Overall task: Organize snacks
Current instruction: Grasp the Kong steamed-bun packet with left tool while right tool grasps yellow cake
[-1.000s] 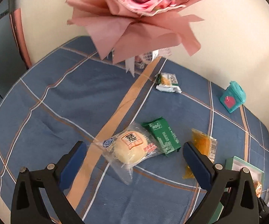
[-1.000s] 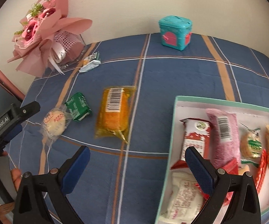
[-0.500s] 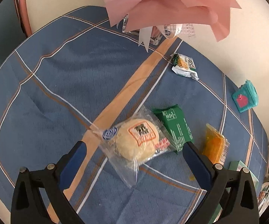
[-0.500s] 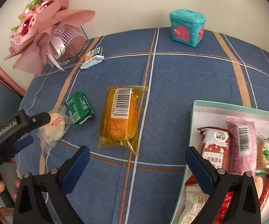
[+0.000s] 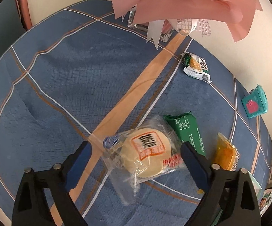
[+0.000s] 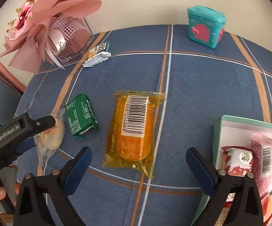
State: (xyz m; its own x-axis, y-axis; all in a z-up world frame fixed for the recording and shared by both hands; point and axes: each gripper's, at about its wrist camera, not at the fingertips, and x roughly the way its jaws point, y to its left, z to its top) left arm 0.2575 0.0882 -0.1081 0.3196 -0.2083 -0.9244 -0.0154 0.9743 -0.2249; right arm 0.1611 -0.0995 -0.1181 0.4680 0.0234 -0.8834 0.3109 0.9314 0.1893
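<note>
Left wrist view first: my left gripper (image 5: pixel 135 155) has its fingers spread wide and holding nothing, set to either side of the round bun in clear wrap (image 5: pixel 145 156). The bun lies flat on the blue plaid worktop (image 5: pixel 70 86). Touching the bun's far-right edge is the green packet (image 5: pixel 187 131); beyond that, further right, sits the orange packet (image 5: pixel 225 154). Well beyond the bun, near the pink bouquet (image 5: pixel 192 5), lies a small green-and-white packet (image 5: pixel 197 67). I judge the step in hand to be the pickup of the bun: the fingers bracket it, but whether the tips are down at worktop level I cannot tell from this angle. Next I would need to close on the bun's body, not just the loose film, and keep the right finger off the green packet.

Right wrist view: my right gripper (image 6: pixel 137 163) is also wide open and empty, hovering over the near end of the orange packet (image 6: pixel 134 130). Left of that packet is the green packet (image 6: pixel 81 115), then the bun (image 6: pixel 51 137) under the left gripper. To the orange packet's right stands the mint tray (image 6: pixel 217 131), already holding several wrapped snacks. A teal toy box (image 6: pixel 205 29) sits far behind. The orange packet looks the likely next pick for this hand, with a short carry to the tray.
</note>
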